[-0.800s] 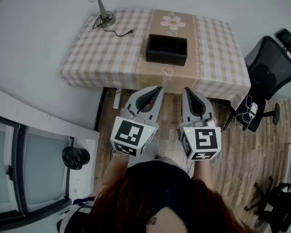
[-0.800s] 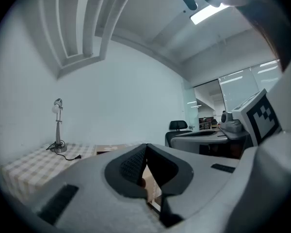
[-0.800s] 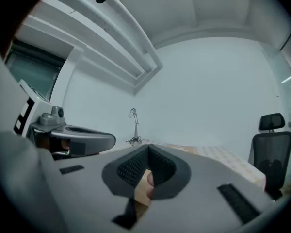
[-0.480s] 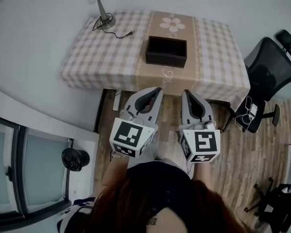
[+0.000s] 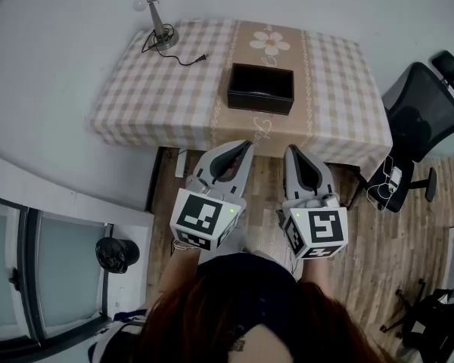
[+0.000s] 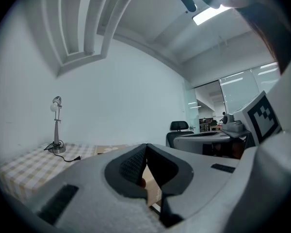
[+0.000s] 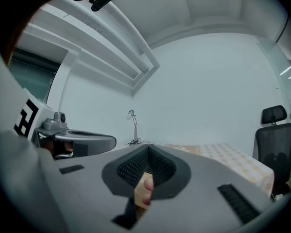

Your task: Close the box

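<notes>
A black box (image 5: 261, 88) stands open-topped in the middle of the checked table (image 5: 151, 89) in the head view, with no lid to be seen. Both grippers hang over the wooden floor in front of the table, short of its near edge. My left gripper (image 5: 247, 144) points at the table with its jaws pressed together and empty. My right gripper (image 5: 290, 150) sits beside it, likewise shut on nothing. In the left gripper view my left gripper (image 6: 146, 147) hides the box; in the right gripper view my right gripper (image 7: 148, 149) does the same.
A desk lamp (image 5: 153, 12) with a loose cord stands at the table's far left corner. A black office chair (image 5: 420, 119) sits right of the table. A small black fan (image 5: 115, 253) is on the floor at the left, by a glass partition.
The head view has shifted a little, so the table sits slightly lower in the frame. Both grippers keep much the same place and stay shut.
</notes>
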`<state>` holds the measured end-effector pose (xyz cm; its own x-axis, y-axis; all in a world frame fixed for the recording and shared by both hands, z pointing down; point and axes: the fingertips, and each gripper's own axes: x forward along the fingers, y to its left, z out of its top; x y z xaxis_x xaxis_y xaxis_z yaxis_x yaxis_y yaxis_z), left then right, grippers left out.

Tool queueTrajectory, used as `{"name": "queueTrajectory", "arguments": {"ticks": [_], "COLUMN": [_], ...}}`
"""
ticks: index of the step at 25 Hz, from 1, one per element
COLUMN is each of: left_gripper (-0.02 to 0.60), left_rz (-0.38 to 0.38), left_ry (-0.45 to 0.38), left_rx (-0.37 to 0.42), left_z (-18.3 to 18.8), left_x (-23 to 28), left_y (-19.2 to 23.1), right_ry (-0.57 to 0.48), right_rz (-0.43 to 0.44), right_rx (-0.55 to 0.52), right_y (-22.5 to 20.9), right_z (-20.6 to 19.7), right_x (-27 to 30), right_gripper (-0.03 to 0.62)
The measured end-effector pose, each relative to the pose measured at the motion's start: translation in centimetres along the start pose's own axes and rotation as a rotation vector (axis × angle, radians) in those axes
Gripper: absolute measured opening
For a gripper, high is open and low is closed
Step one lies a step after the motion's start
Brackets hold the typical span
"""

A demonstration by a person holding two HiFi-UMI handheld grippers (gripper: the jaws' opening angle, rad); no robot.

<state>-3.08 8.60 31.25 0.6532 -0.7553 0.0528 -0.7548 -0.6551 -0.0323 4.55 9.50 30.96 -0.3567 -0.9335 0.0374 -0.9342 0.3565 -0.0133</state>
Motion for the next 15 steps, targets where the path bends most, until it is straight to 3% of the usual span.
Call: {"name": "queueTrajectory", "arguments": {"ticks": [15], "left_gripper": [0.021], "left_rz": [-0.039], "left_ry": [0.013], "left_rx": [-0.010], "left_z": [0.2], "left_x": [2.7], "left_y": [4.0], "right_ry": [0.023], "right_rz": [-0.036], "right_rx": [-0.039], "right_y": [-1.1], "right_z": [0.3], "right_x": [4.9], "right_gripper": [0.017]}}
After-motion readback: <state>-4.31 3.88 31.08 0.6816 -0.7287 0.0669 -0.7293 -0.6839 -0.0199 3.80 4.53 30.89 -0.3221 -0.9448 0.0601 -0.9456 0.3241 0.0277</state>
